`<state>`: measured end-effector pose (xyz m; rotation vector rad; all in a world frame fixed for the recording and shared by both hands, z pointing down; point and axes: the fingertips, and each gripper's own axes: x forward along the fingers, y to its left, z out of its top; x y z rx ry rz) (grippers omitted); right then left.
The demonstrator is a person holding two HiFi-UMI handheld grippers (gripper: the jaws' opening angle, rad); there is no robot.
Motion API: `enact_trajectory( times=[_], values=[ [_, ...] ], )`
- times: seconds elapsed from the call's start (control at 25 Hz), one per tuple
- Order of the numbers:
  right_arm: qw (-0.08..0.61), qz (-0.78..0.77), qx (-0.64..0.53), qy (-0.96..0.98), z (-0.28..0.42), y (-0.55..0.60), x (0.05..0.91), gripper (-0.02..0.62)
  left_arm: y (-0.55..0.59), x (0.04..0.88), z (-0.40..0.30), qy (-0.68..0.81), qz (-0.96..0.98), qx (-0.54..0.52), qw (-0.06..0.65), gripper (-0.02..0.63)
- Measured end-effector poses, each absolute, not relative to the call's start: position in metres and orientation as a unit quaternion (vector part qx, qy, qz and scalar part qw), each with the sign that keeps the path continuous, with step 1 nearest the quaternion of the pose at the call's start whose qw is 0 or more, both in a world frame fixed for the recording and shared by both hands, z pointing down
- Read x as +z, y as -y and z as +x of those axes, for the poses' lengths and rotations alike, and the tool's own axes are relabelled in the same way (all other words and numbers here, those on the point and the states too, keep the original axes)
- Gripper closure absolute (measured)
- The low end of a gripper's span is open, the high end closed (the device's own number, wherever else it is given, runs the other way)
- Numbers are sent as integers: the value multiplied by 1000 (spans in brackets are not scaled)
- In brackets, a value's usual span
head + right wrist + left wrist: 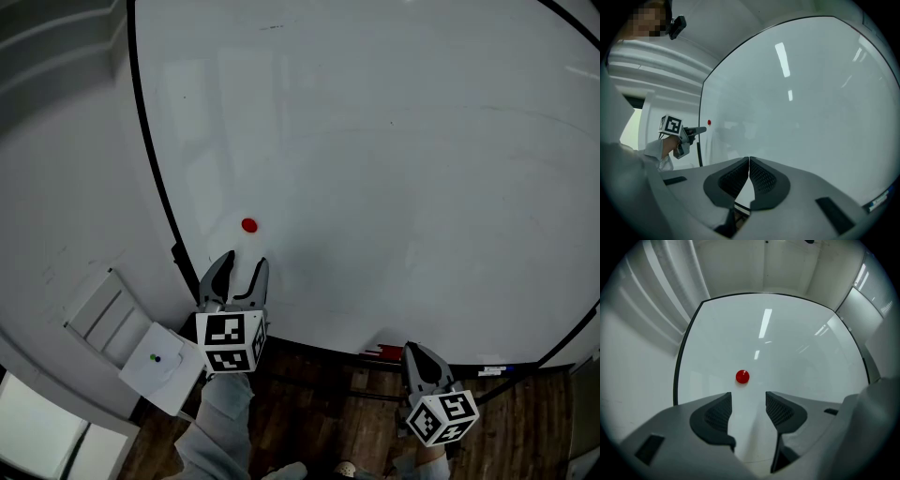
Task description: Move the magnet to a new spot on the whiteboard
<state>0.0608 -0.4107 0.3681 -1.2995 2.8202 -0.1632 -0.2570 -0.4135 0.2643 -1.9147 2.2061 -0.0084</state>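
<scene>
**Inspector:** The whiteboard (394, 141) has wide bare room upward and to the right. Its black frame (155, 159) runs near on the left.

**Clerk:** Grippers?

**Inspector:** The left gripper (246, 262) has its fingers spread and empty, just below the magnet. The right gripper (413, 351) has its fingers pressed together, empty, low at the bottom edge.

**Clerk:** The magnet (248, 225)?

**Inspector:** A small red disc at the board's lower left. Judged light, hard, smooth and clinging. Pinch it across the rim.
</scene>
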Motion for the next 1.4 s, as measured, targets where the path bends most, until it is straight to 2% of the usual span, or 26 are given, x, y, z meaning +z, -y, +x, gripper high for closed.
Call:
enact_trajectory(
  times=[0.84,1.4],
  values=[
    [31,-468,-50,-882,47,358,376,568,347,377,-249,-716,-699,11,2,379],
    [13,-492,-49,-869,60,329,397,568,311,431,-179,-631,-774,8,-59,392]
  ],
)
